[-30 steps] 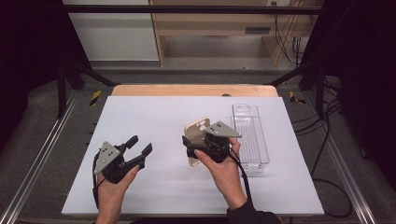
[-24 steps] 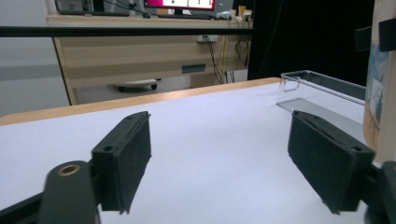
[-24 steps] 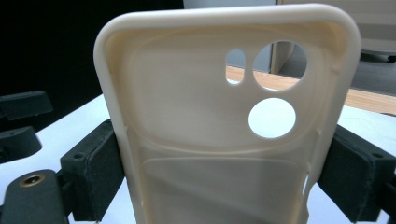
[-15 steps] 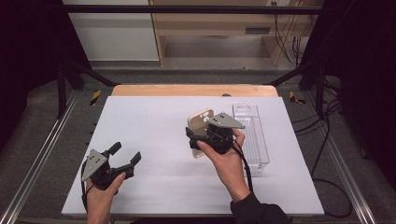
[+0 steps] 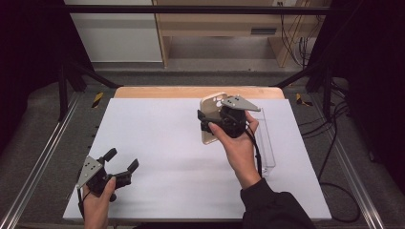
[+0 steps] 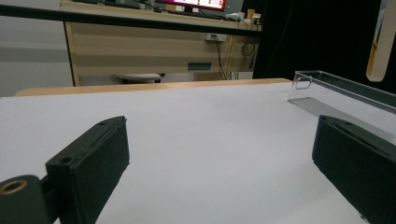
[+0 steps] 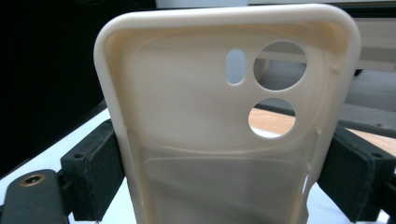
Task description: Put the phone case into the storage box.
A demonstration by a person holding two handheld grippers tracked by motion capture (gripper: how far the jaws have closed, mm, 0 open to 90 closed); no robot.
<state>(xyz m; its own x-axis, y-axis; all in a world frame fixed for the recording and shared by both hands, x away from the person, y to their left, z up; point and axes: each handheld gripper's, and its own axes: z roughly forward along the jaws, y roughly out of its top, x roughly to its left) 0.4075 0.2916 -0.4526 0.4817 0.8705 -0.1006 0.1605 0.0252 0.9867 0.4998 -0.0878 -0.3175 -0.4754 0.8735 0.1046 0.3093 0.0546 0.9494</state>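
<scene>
- Counter (image 5: 162, 143): white top with a wooden strip along the far edge. Dark floor and metal rails run down both sides.
- Clear tray (image 5: 265, 143): long, transparent, open-topped, lying on the right part of the counter with its long side running away from the person. In the left gripper view it sits at right (image 6: 336, 91), walls upright; nothing can be made out inside it there.
- Right hand (image 5: 239, 143): raised over the right-centre of the counter, just left of the clear tray, carrying the right tongs (image 5: 215, 125) with the grey plate on top.
- Phone case (image 5: 212, 119): cream-coloured, held off the counter and roughly upright in the right tongs. In the right gripper view (image 7: 224, 116) the hollow inner side faces the camera, with camera cut-outs near the top. The two black jaws press against its left and right long edges, so the right tongs are clenched on the case. A sliver of the case also shows at the upper right edge of the left gripper view.
- Left hand (image 5: 98, 200): low at the near left corner of the counter, well apart from the case and tray.
- Left tongs (image 5: 122, 164): released, jaws spread wide with bare counter between them, pointing right and away.
</scene>
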